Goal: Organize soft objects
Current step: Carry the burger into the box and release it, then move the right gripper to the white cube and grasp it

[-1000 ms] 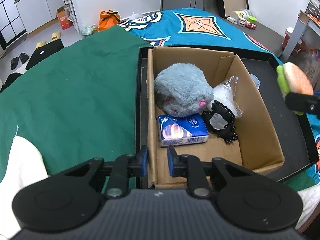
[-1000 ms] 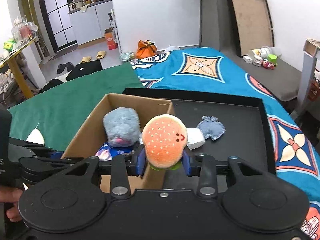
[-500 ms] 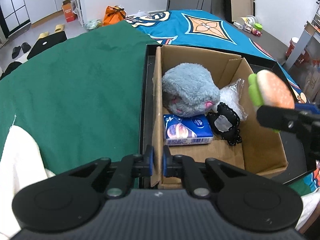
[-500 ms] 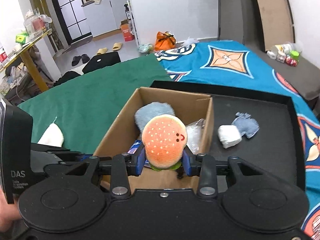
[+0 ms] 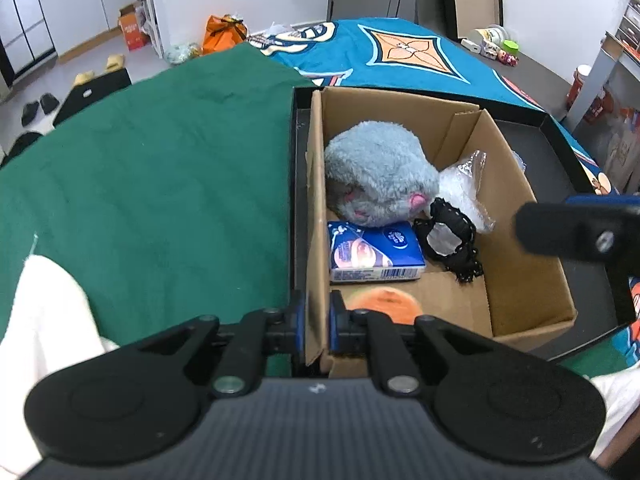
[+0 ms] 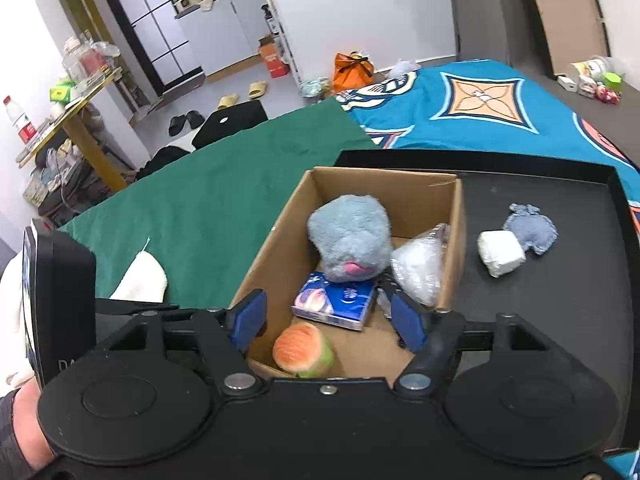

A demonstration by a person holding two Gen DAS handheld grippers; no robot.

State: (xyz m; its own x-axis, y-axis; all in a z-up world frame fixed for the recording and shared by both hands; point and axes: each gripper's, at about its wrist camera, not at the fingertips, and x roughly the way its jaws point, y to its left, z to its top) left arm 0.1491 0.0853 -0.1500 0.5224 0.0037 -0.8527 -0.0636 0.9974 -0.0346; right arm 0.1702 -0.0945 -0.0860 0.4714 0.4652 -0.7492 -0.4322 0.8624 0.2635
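A cardboard box (image 6: 454, 208) (image 5: 524, 280) stands in a black tray (image 6: 560, 312). Inside lie a grey plush (image 6: 350, 236) (image 5: 380, 174), a blue tissue pack (image 6: 336, 300) (image 5: 374, 250), a clear bag (image 6: 420, 268), a black lace piece (image 5: 452, 236) and a plush hamburger (image 6: 303, 351) (image 5: 380, 302) at the near end. My right gripper (image 6: 326, 322) is open and empty above the hamburger. My left gripper (image 5: 317, 322) is shut on the box's left wall. A white soft block (image 6: 501, 254) and a small blue-grey plush (image 6: 530, 230) lie on the tray.
A green cloth (image 5: 160, 160) covers the surface left of the tray; a teal patterned cloth (image 6: 480, 112) lies behind it. A white cloth (image 6: 140, 278) lies on the green cloth. The right gripper's finger (image 5: 576, 228) juts over the box's right side.
My right gripper has opened and let go of the hamburger, which now lies in the box's near end. My left gripper stays shut on the box wall.
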